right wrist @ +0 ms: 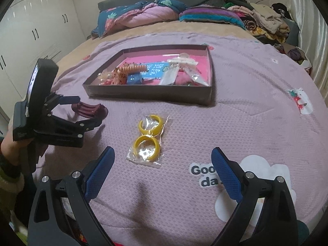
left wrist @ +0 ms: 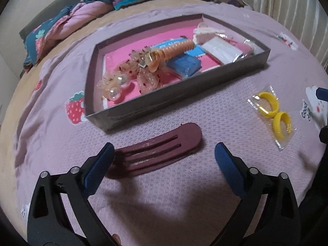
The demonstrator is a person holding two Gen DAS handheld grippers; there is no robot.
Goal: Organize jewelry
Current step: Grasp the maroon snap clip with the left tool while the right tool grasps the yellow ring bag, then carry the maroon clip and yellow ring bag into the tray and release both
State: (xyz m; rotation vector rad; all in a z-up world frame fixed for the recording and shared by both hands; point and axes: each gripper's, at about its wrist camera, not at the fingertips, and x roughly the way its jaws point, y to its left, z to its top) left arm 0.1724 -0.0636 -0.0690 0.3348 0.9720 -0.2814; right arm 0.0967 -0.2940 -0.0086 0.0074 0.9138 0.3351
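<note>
Jaws on both tools stand wide apart and hold nothing. Over on the left, the left gripper (left wrist: 164,160) is low over the bed, its blue-padded fingers (left wrist: 100,168) straddling a flat maroon plastic hair clip with long slots (left wrist: 162,149); one pad sits right at the clip's near end, though I cannot tell if it touches. The right gripper (right wrist: 163,165) hovers just short of a clear plastic packet holding two yellow hoop earrings (right wrist: 148,138), which lies on the lilac quilted bedspread (right wrist: 235,112) between that gripper and the shallow dark cardboard tray with a pink lining (right wrist: 147,93). Inside the tray sit a peach coiled hair tie (left wrist: 174,50), pearl-beaded ornaments (left wrist: 117,86), a blue box (left wrist: 184,65) and a white claw clip (left wrist: 203,32). Beyond, a strawberry-print pillow (right wrist: 139,13) rests at the head of the bed.
</note>
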